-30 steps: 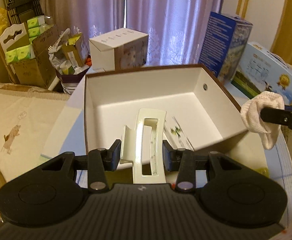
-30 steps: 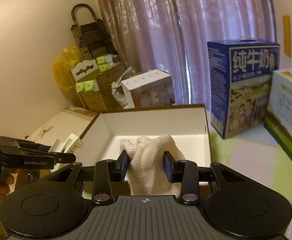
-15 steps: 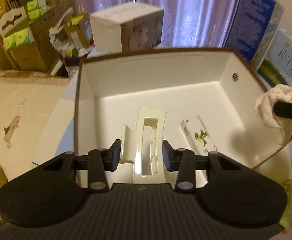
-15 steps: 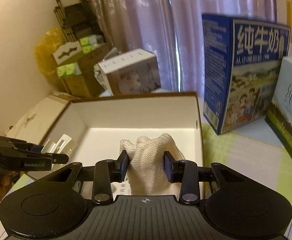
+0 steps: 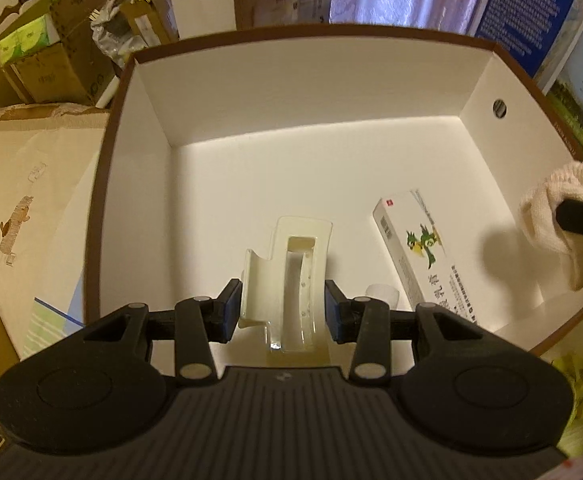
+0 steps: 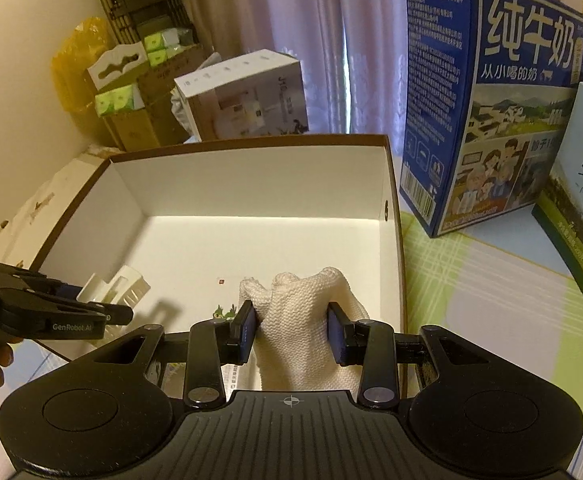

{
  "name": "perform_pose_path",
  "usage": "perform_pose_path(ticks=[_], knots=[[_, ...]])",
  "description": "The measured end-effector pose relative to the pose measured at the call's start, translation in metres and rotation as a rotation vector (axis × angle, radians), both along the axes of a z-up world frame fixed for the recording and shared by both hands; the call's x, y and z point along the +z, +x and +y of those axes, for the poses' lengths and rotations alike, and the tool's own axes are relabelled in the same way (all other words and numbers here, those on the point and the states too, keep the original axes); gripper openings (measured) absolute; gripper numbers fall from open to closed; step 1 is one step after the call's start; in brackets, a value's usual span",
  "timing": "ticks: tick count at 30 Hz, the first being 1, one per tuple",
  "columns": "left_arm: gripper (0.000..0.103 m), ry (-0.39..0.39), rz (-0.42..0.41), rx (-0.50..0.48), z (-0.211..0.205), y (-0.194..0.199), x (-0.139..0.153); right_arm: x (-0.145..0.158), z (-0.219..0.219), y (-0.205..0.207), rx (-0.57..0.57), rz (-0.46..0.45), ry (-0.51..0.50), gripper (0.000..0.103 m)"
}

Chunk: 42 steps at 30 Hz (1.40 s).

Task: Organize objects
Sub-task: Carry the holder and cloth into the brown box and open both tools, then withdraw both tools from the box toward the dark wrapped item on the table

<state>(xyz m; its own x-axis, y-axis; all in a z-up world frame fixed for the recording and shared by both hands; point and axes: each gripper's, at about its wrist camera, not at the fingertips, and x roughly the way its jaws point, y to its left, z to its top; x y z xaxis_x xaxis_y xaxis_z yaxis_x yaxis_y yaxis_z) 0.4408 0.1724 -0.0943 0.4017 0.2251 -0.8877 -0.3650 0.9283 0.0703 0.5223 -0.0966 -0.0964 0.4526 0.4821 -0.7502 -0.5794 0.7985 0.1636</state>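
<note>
Left gripper [image 5: 283,306]: you're pinching the cream hair clip [image 5: 291,280], low inside the white box [image 5: 311,80].
Right gripper [image 6: 291,330]: you're pinching the knitted cloth [image 6: 307,320] over the box's right front corner.
Carton [image 5: 423,252]: flat on the box floor.

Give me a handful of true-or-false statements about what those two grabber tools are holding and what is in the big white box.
1. The left gripper is clamped on a cream hair claw clip. True.
2. The right gripper holds a blue milk carton. False: it is shut on a white knitted cloth; the blue milk carton stands on the table beside the box.
3. The open box has nothing in it. False: a small white packet with a green bird print lies on its floor.
4. Both held things hang over the inside of the box. True.
5. The box walls are white inside with a brown rim. True.
</note>
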Motion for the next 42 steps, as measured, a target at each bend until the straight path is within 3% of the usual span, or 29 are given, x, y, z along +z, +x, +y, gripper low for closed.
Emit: perform_pose_path(ticks=[3,10,14,16,22,30,42], knots=[[0.049,-0.001,-0.007,-0.014,-0.001,-0.002,-0.001,-0.001,0.002,0.001,0.003,0.002,-0.009,0.034],[0.058,0.002,-0.028,-0.016,0.002,-0.007,0.007,-0.002,0.006,0.002,0.001,0.021,-0.036,0.035],[0.067,-0.008,-0.047,-0.027,0.002,-0.009,0.017,0.003,0.006,0.001,-0.014,-0.007,-0.033,0.055],[0.076,0.013,-0.068,-0.032,-0.001,-0.011,0.024,0.009,0.005,-0.001,-0.007,-0.016,-0.027,0.058],[0.083,0.037,-0.114,-0.036,-0.006,-0.019,0.049,0.027,-0.005,-0.014,-0.013,-0.034,0.001,0.06],[0.086,0.058,-0.158,0.003,-0.008,-0.044,0.083,0.045,-0.024,-0.046,-0.042,-0.035,0.06,0.061],[0.087,0.041,-0.187,0.037,-0.03,-0.112,0.107,0.066,-0.051,-0.105,-0.086,-0.028,0.147,0.061]])
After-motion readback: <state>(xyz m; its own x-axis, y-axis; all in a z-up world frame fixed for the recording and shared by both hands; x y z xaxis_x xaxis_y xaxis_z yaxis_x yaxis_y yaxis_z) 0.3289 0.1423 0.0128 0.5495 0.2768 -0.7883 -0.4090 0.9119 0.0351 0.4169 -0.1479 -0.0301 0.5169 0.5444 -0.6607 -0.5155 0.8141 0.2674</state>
